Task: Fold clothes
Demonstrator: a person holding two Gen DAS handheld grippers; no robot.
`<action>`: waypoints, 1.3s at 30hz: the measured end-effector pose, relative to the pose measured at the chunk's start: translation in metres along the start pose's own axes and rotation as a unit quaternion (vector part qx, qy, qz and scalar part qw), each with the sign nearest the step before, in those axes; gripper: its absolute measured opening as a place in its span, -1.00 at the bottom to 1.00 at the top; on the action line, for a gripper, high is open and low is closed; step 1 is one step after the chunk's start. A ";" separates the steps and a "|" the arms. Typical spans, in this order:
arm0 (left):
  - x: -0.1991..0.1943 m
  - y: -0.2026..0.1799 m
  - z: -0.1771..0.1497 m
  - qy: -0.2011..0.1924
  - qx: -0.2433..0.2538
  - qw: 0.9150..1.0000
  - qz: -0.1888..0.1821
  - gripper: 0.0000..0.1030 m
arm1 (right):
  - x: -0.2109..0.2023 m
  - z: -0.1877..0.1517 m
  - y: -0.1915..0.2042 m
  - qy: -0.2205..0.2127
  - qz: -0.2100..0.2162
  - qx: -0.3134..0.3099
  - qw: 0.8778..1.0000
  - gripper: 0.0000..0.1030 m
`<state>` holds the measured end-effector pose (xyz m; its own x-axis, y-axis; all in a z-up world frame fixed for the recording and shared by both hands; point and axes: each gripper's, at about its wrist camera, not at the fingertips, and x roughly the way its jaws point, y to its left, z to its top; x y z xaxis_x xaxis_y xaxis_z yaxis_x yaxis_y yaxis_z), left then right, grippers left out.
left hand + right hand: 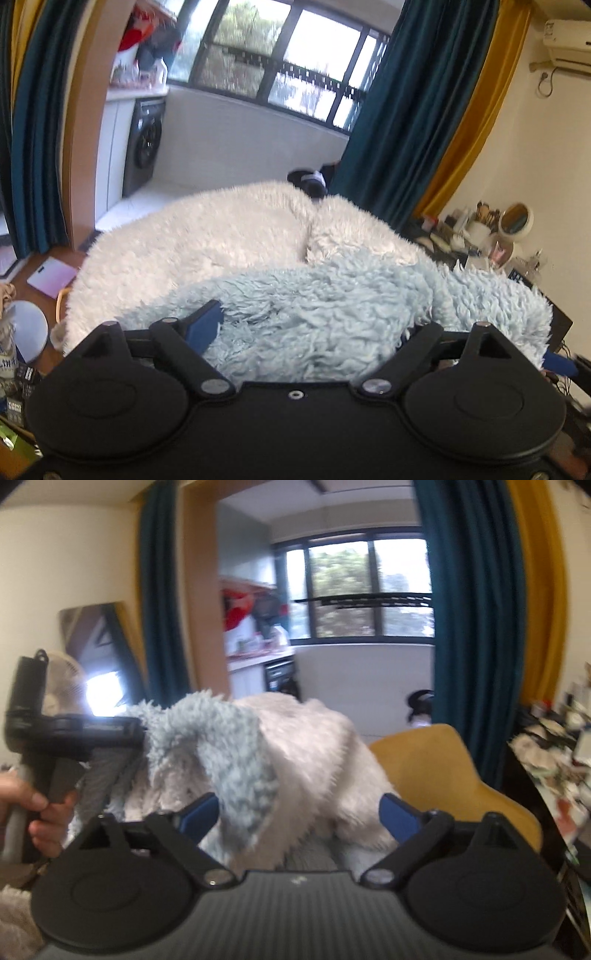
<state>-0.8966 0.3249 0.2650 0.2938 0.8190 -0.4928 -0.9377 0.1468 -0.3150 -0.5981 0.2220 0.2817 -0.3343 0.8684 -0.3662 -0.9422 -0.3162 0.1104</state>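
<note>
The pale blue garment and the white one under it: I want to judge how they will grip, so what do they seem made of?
Pale blue garment: looks like shaggy, curly-pile fleece, matte; loose tufts stand up all over it. White garment: seems a longer, straighter faux-fur pile with a slight sheen; fine hairs fringe its edge. The fibre itself cannot be told. Both look soft and bulky.

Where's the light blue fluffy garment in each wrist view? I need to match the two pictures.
Left wrist view: light blue fluffy garment fills the lower centre, between the open jaws, in front of the white fluffy garment.
Right wrist view: it hangs left of centre, draped over the white one.
Shared landmark: the dark-framed window.
</note>
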 end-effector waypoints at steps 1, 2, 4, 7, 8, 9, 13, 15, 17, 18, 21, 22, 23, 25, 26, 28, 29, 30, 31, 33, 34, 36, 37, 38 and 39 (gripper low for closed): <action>0.004 -0.002 0.001 0.005 0.003 1.000 0.001 0.77 | -0.005 -0.004 -0.001 0.000 -0.011 0.010 1.000 0.89; 0.007 -0.005 0.001 0.010 0.008 1.000 0.002 0.81 | -0.010 -0.008 -0.003 -0.001 -0.022 0.020 1.000 0.90; 0.012 -0.010 0.001 0.021 0.019 1.000 0.006 0.89 | -0.017 -0.013 -0.004 -0.001 -0.040 0.039 0.998 0.94; 0.014 -0.013 -0.003 0.034 0.030 0.999 0.010 0.94 | -0.020 -0.015 -0.002 -0.004 -0.056 0.060 0.997 0.98; 0.012 -0.012 -0.005 0.037 0.031 0.999 0.010 0.96 | -0.020 -0.016 -0.001 -0.004 -0.058 0.065 0.996 0.98; 0.010 -0.011 -0.006 0.039 0.031 0.999 0.010 0.97 | -0.021 -0.016 0.001 -0.005 -0.060 0.066 0.996 0.98; 0.003 -0.005 -0.011 0.046 0.029 0.998 0.008 0.98 | -0.022 -0.017 0.011 -0.010 -0.067 0.063 0.996 0.98; 0.000 -0.004 -0.012 0.048 0.029 0.998 0.008 0.98 | -0.025 -0.022 0.011 -0.011 -0.065 0.062 0.996 0.98; -0.003 -0.005 -0.012 0.048 0.030 0.998 0.009 0.98 | -0.025 -0.024 0.011 -0.010 -0.063 0.063 0.996 0.99; -0.003 -0.006 -0.013 0.048 0.031 0.998 0.009 0.98 | -0.026 -0.026 0.011 -0.010 -0.062 0.063 0.996 0.99; -0.009 -0.007 -0.014 0.046 0.032 0.998 0.011 0.98 | -0.027 -0.027 0.011 -0.008 -0.064 0.062 0.996 0.99; -0.011 -0.007 -0.014 0.044 0.031 0.998 0.012 0.98 | -0.028 -0.028 0.010 -0.008 -0.065 0.062 0.996 0.99; -0.015 -0.007 -0.014 0.042 0.029 0.999 0.012 0.98 | -0.029 -0.028 0.009 -0.008 -0.064 0.063 0.996 0.99; -0.020 -0.006 -0.014 0.038 0.027 0.999 0.012 0.98 | -0.031 -0.028 0.005 -0.006 -0.060 0.069 0.996 0.99; -0.023 -0.005 -0.014 0.037 0.024 0.999 0.013 0.98 | -0.031 -0.028 0.003 -0.004 -0.057 0.072 0.996 0.99; -0.028 -0.003 -0.014 0.038 0.021 0.999 0.013 0.98 | -0.030 -0.028 -0.002 0.002 -0.053 0.082 0.995 0.99; -0.031 -0.003 -0.014 0.040 0.019 0.999 0.013 0.99 | -0.028 -0.028 -0.004 0.006 -0.052 0.087 0.995 0.99; -0.033 -0.002 -0.014 0.045 0.019 0.999 0.012 0.99 | -0.025 -0.027 -0.006 0.012 -0.052 0.092 0.994 0.99; -0.034 -0.002 -0.015 0.050 0.020 0.998 0.012 0.99 | -0.022 -0.026 -0.007 0.019 -0.053 0.095 0.994 0.99; -0.039 0.000 -0.018 0.052 0.020 0.998 0.013 0.99 | -0.015 -0.024 -0.007 0.031 -0.054 0.100 0.993 0.99; -0.041 0.000 -0.019 0.052 0.020 0.998 0.014 0.99 | -0.011 -0.023 -0.006 0.036 -0.052 0.101 0.993 0.99; -0.044 0.003 -0.021 0.053 0.017 0.998 0.016 0.99 | -0.006 -0.021 -0.001 0.042 -0.043 0.100 0.993 0.99; -0.046 0.005 -0.021 0.054 0.013 0.998 0.016 0.99 | -0.003 -0.020 0.002 0.045 -0.038 0.098 0.993 0.99; -0.048 0.006 -0.021 0.055 0.008 0.998 0.016 0.99 | 0.000 -0.019 0.006 0.048 -0.033 0.094 0.994 0.99; -0.049 0.008 -0.021 0.056 0.004 0.998 0.016 0.99 | 0.002 -0.018 0.010 0.051 -0.028 0.090 0.994 0.99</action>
<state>-0.9148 0.2743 0.2696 0.2829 0.7557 -0.5906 -0.9480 0.1267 -0.2919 -0.6082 0.2141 0.2657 -0.2867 0.8363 -0.4673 -0.9505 -0.1871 0.2482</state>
